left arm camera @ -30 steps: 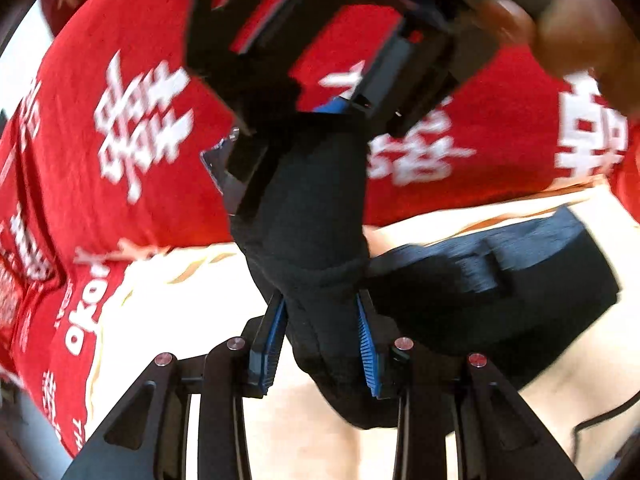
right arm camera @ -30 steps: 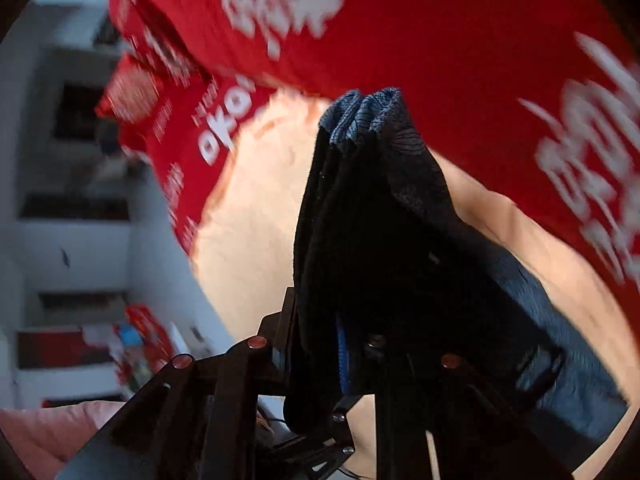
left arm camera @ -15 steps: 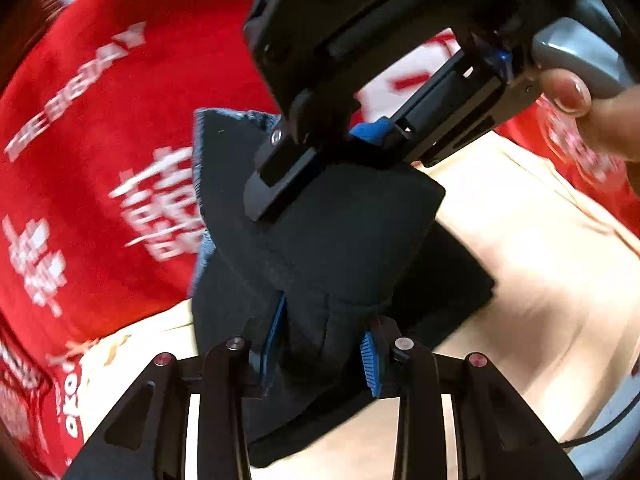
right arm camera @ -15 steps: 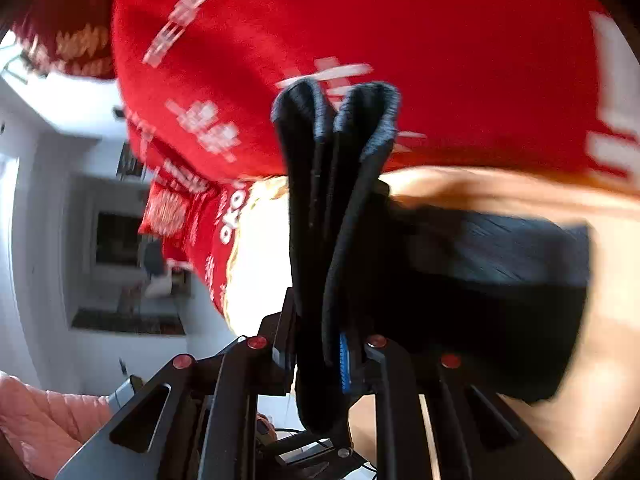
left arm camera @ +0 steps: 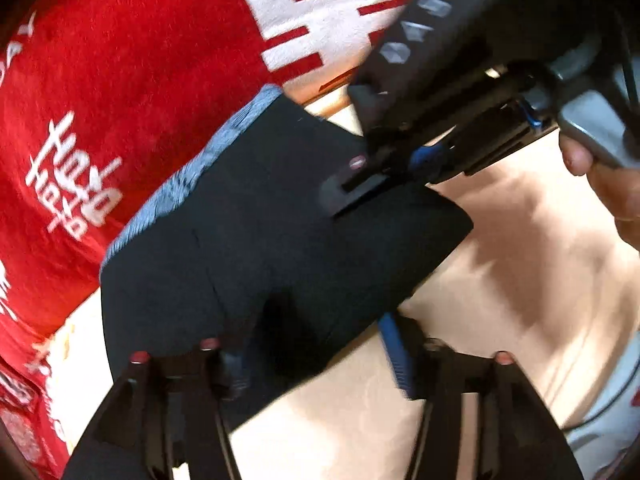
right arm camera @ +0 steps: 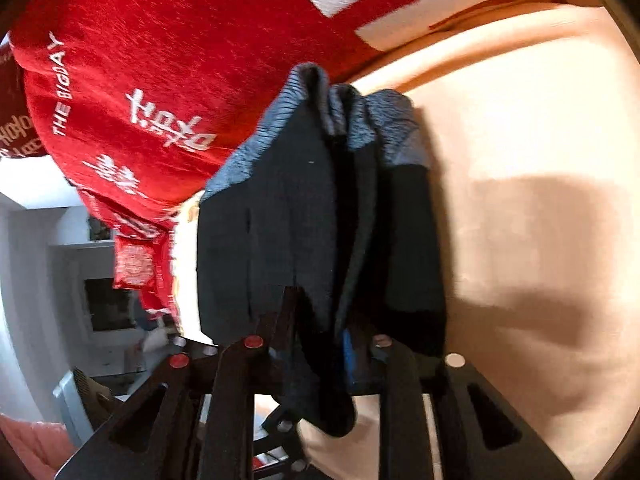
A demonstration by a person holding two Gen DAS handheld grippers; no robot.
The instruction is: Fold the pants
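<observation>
The dark folded pants (left arm camera: 256,240) lie as a compact bundle on the cream sheet (left arm camera: 520,264) of a bed, their grey ribbed waistband (left arm camera: 180,184) against the edge of a red blanket with white lettering (left arm camera: 120,80). The step in hand looks like the end of the last fold: the bundle is down and the grippers are letting go. The left gripper (left arm camera: 316,360) has just been opening; its jaws stand well apart, the blue pad of one clear of the cloth, with the near edge of the bundle lying loosely between them and not pinched. The right gripper (right arm camera: 320,344) has also been opening a little, yet its jaws are close on a thick hanging wad of the fabric (right arm camera: 320,380), and that wad looks gripped or at least caught between them. In the left wrist view the right gripper comes in from above, resting on the top layer near the far corner, with the person's fingers (left arm camera: 580,160) on its handle. The next move, as I judge it, calls for the right jaws to part fully, then for both grippers to back straight away from the bundle without dragging a layer, so the stacked edges stay aligned. The risk is the top layer lifting with the right gripper.
</observation>
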